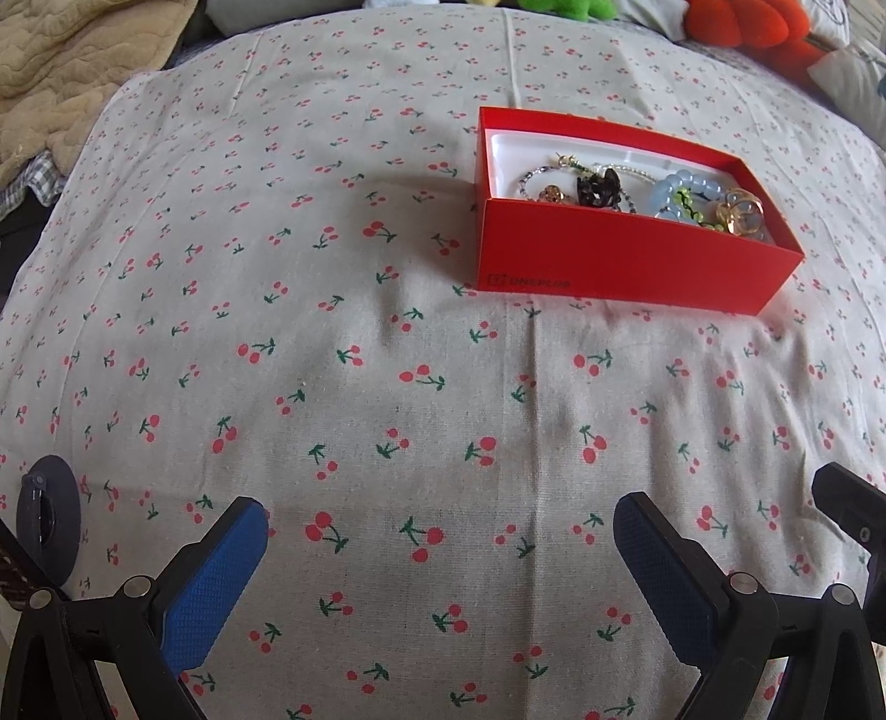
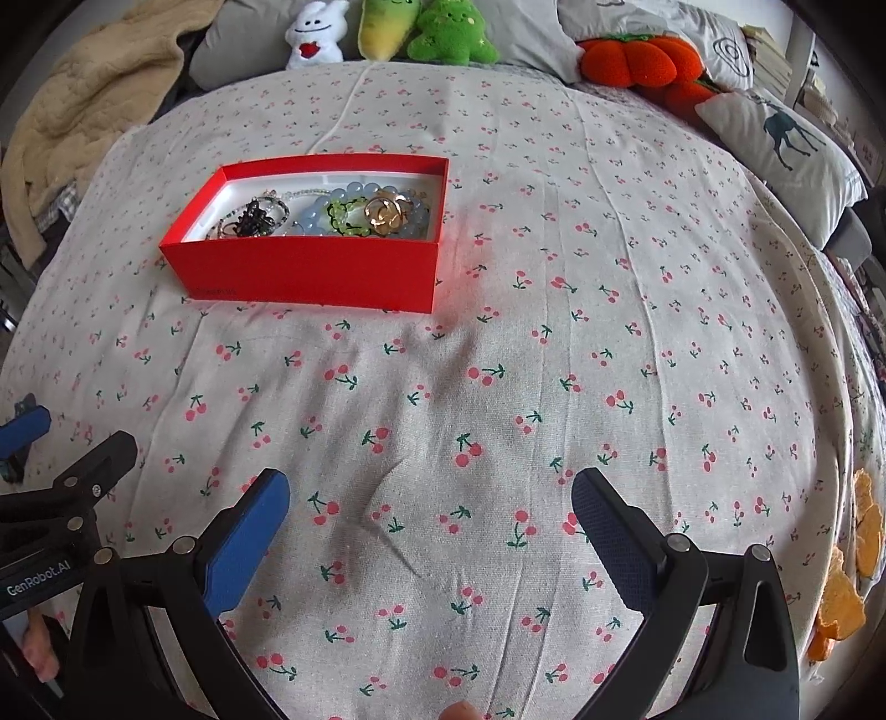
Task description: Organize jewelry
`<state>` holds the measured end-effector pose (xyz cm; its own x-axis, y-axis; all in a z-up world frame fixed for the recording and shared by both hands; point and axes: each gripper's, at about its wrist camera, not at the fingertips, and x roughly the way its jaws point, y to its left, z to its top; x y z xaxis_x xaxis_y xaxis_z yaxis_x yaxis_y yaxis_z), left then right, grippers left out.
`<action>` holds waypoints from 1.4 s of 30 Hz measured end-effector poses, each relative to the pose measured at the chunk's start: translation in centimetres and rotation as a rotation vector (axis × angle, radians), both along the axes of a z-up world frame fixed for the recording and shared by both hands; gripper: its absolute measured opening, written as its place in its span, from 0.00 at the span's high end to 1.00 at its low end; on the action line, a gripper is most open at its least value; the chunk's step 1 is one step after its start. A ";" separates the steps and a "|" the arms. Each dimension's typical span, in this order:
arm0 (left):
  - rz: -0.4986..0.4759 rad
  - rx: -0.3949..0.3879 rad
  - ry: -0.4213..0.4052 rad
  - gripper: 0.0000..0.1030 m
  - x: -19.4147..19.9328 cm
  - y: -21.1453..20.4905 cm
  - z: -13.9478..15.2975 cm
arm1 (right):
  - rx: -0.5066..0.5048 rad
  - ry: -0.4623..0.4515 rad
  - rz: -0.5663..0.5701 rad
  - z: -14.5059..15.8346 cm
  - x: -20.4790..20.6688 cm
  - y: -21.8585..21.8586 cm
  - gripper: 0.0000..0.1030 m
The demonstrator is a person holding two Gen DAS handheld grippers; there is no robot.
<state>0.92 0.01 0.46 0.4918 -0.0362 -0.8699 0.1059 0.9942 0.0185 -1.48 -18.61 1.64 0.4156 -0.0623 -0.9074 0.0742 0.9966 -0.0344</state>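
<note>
- The red box (image 2: 302,271) sits on the cherry-print cloth (image 2: 498,387), lid off, and all the jewelry I can see lies inside it on the white liner: a pale blue bead bracelet (image 2: 315,213), a green beaded loop (image 2: 343,216), a gold ring piece (image 2: 385,213), and a dark tangled piece (image 2: 252,219) toward the box's left end.
- The box's long axis runs roughly left to right across both views (slightly skewed in the left wrist view, where its right end comes closer to the camera).
- From the right gripper (image 2: 429,501) the box lies ahead and to the left, well apart; from the left gripper (image 1: 440,531) the red box (image 1: 626,266) lies ahead and to the right, also well apart. Neither looks clearly nearer, so I cannot say which hand is better placed.
- Both grippers hang low over bare cloth, pointing forward toward the far side of the bed, side by side; each has its jaws spread wide and holds nothing.
- With no loose pieces visible on the cloth, the task seems either finished or about to begin with a reach into the box.
- Plush toys (image 2: 443,33) and a beige blanket (image 2: 83,99) lie along the far edge, clear of any reach.
</note>
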 end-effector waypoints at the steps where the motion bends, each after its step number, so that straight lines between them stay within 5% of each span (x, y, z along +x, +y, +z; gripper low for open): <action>1: 0.000 0.001 0.000 0.01 0.0 0.1 0.0 | 0.001 0.000 -0.001 0.0 0.0 0.0 0.00; 42: 0.004 0.033 0.008 0.01 0.1 0.3 -0.6 | 0.005 0.012 -0.001 -0.4 0.0 0.1 0.00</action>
<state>1.01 0.32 -0.18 0.4846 -0.0050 -0.8747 0.1018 0.9935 0.0507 -1.48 -18.48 1.27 0.4045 -0.0580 -0.9127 0.0743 0.9968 -0.0304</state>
